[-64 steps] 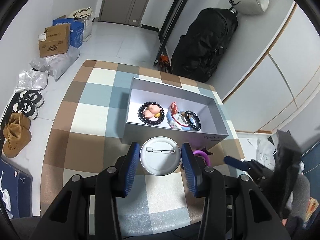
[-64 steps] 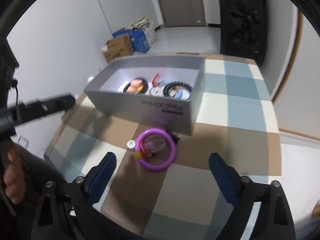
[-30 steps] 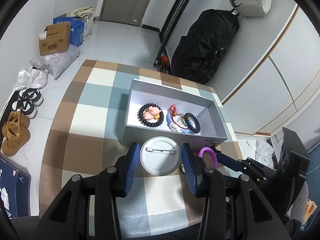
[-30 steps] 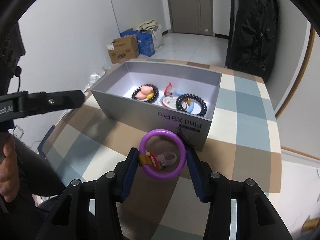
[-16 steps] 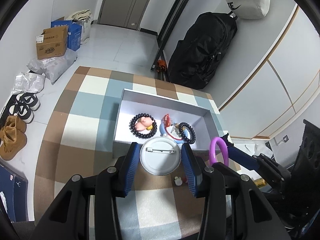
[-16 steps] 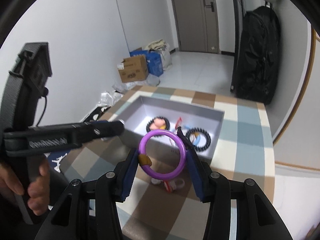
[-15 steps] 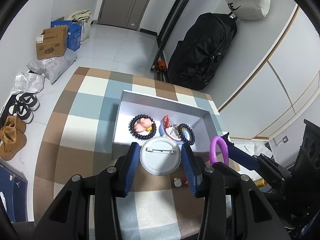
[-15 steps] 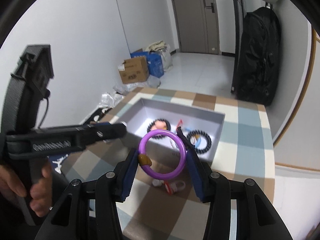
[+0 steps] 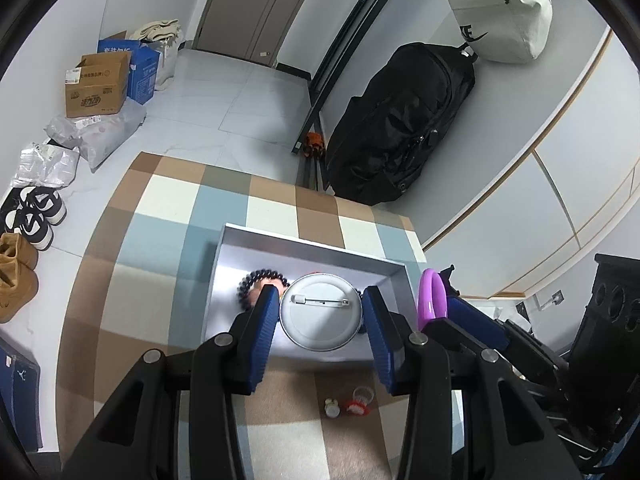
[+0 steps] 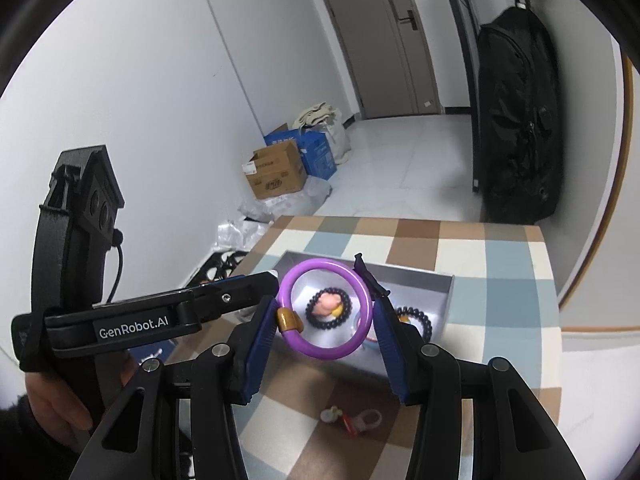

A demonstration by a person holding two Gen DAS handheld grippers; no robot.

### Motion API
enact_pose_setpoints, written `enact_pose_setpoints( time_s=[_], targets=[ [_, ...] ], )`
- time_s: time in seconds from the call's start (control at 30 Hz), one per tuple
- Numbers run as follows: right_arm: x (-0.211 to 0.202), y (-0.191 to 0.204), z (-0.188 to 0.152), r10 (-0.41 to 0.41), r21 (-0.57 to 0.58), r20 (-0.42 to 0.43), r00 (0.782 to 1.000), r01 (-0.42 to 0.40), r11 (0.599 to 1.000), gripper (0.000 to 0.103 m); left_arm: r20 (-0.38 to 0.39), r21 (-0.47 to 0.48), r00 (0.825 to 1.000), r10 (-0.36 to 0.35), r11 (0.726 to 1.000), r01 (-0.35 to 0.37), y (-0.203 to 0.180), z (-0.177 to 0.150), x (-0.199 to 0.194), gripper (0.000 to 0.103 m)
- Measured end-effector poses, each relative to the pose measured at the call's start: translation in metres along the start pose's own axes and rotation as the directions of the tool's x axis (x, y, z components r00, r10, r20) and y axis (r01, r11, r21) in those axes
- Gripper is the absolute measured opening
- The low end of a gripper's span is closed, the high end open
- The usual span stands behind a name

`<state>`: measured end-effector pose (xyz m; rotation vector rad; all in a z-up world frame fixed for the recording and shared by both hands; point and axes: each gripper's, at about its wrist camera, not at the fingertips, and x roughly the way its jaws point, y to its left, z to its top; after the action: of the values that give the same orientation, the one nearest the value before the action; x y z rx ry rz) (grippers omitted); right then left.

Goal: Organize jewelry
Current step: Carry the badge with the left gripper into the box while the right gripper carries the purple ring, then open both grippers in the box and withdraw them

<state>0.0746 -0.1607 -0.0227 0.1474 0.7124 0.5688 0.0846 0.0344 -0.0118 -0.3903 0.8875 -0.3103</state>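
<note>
My left gripper is shut on a round white pin badge, held above the grey open box. My right gripper is shut on a purple bangle with a gold clasp, also held above the box. The bangle also shows in the left wrist view. Inside the box lie a black bead bracelet with a pink charm and another black bead bracelet. The left gripper's body shows at left in the right wrist view.
A clear ring with a red piece and a small white bead lie on the checked tablecloth in front of the box. A black bag, cardboard boxes and shoes are on the floor beyond.
Both grippers have risen and moved forward over the box, each with its item. The right gripper had closed on the purple bangle and lifted it off the cloth.
</note>
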Motion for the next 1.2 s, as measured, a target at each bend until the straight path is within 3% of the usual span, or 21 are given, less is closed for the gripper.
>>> enact_pose_setpoints(
  time_s=[0.5,0.83,1.2],
  targets=[
    [0.020,-0.028,0.015,0.040,0.104,-0.008,0.999,-0.039,0.994,0.048,-0.061,-0.089,0.998,-0.021,0.996,0.015,0.006,0.018,0.033,0.037],
    [0.033,-0.039,0.017,0.047,0.160,-0.032,0.998,-0.041,0.986,0.048,-0.095,-0.078,0.995,0.009,0.997,-0.016,0.008,0.018,0.047,0.037],
    [0.045,-0.046,0.016,0.045,0.189,-0.062,0.997,-0.032,0.981,0.050,-0.111,-0.091,0.994,-0.016,0.996,0.005,0.009,0.022,0.054,0.038]
  ],
)
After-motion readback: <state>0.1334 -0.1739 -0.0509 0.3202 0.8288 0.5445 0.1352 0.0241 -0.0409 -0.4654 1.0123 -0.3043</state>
